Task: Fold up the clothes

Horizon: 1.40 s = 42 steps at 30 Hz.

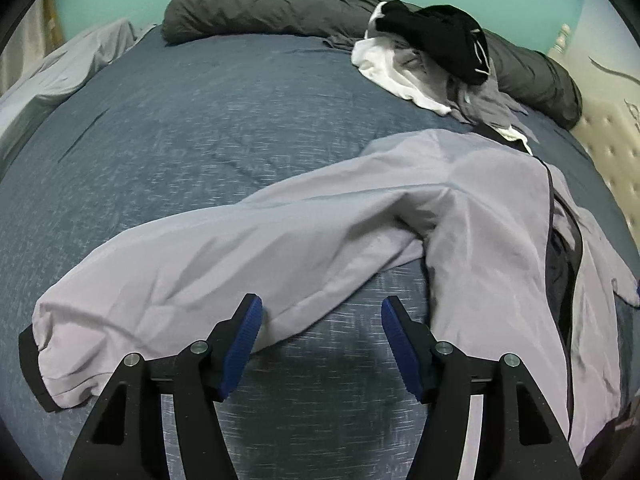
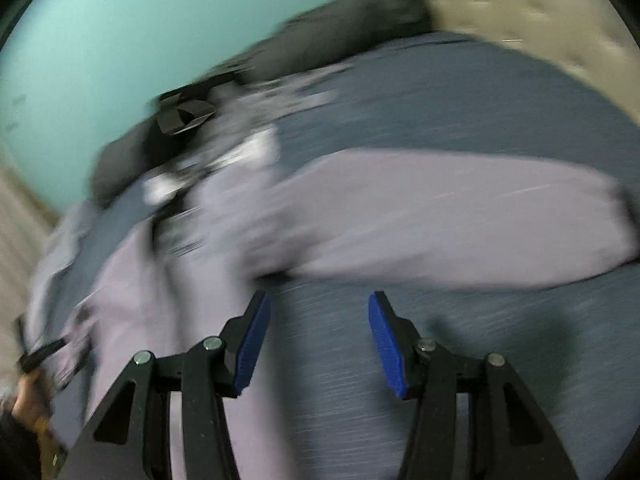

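Lilac jacket (image 1: pixel 460 184) spread on the bed (image 1: pixel 200 120), one sleeve (image 1: pixel 168 280) outstretched. My left gripper (image 1: pixel 322 320) and right gripper (image 2: pixel 320 320) both hang with jaws open and empty. Risk: pinching the bedcover with the sleeve, dragging the jacket askew.

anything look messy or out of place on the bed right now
Yes. The lilac jacket lies unfolded, front open, one sleeve flung out sideways across the blue bedspread. Behind it a heap of clothes, black, white and grey, sits crumpled against the dark rolled duvet. Nothing looks damaged.
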{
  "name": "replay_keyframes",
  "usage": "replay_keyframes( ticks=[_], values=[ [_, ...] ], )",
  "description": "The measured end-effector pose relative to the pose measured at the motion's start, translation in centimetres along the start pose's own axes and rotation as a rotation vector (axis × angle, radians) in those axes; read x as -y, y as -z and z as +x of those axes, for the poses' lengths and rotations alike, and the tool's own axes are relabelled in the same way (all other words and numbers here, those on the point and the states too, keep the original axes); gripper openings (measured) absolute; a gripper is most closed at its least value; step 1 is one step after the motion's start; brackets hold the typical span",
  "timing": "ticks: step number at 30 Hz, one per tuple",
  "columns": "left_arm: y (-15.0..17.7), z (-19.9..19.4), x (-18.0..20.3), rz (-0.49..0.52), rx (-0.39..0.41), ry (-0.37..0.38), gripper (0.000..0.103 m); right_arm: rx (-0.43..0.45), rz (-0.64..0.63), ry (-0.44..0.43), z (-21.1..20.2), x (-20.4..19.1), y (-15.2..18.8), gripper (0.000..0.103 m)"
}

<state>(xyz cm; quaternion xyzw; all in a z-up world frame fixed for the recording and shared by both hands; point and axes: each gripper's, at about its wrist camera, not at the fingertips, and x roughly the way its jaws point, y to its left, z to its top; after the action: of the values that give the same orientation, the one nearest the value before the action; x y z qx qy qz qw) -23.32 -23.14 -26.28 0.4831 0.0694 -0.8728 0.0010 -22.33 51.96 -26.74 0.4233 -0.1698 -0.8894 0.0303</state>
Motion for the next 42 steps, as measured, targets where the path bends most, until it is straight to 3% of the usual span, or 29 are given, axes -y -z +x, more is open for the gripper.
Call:
replay_keyframes(
  ticks=[2,5,8,11,14,18,21,22,24,25,28,32,34,37,40,42],
  values=[
    [0.0,0.1,0.2,0.000,-0.005,0.002,0.066,0.020,0.039,0.118,-0.8,4.7,-1.8,0.052],
    [0.2,0.3,0.5,0.002,-0.011,-0.005,0.066,0.038,0.137,0.201,-1.8,10.6,-3.2,0.053],
    [0.2,0.2,0.7,0.005,-0.014,-0.013,0.066,0.040,0.213,0.265,-2.3,15.2,-3.7,0.066],
    [0.2,0.0,0.9,0.007,-0.015,-0.016,0.066,0.036,0.286,0.294,-2.4,18.5,-3.4,0.066],
    [0.2,0.0,1.1,0.003,-0.019,-0.018,0.066,0.006,0.353,0.226,-1.6,21.2,-2.7,0.066],
    [0.3,0.0,1.4,-0.003,-0.029,-0.018,0.066,-0.001,0.362,0.142,-0.2,21.4,-2.1,0.066],
    [0.4,-0.2,1.7,0.003,-0.030,-0.018,0.066,0.008,0.347,0.130,0.0,20.8,-1.8,0.064],
    [0.4,-0.2,1.8,0.005,-0.030,-0.018,0.066,0.015,0.340,0.130,-0.1,20.6,-1.7,0.049],
    [0.4,-0.3,1.9,0.012,-0.030,-0.022,0.066,0.021,0.324,0.109,-0.2,20.1,-1.9,0.044],
    [0.5,-0.4,1.9,0.014,-0.030,-0.023,0.066,0.027,0.315,0.105,-0.4,19.9,-2.1,0.026],
    [0.5,-0.5,2.0,0.016,-0.030,-0.026,0.066,0.078,0.277,0.121,-2.0,18.8,-3.0,0.019],
    [0.8,-0.6,2.2,0.019,-0.030,-0.027,0.066,0.219,0.235,0.214,-6.1,18.7,-5.4,0.018],
    [1.0,-0.6,2.2,0.017,-0.031,-0.026,0.066,0.244,0.220,0.278,-7.4,19.1,-6.3,0.018],
    [1.2,-0.7,2.2,0.013,-0.033,-0.023,0.066,0.165,0.216,0.299,-6.1,19.6,-7.3,0.019],
    [1.6,-0.7,2.3,0.010,-0.039,-0.015,0.066,0.110,0.241,0.337,-5.3,20.3,-6.7,0.039],
    [1.8,-0.9,2.5,0.016,-0.043,-0.010,0.066,0.147,0.265,0.376,-6.0,20.3,-6.0,0.049]
  ],
)
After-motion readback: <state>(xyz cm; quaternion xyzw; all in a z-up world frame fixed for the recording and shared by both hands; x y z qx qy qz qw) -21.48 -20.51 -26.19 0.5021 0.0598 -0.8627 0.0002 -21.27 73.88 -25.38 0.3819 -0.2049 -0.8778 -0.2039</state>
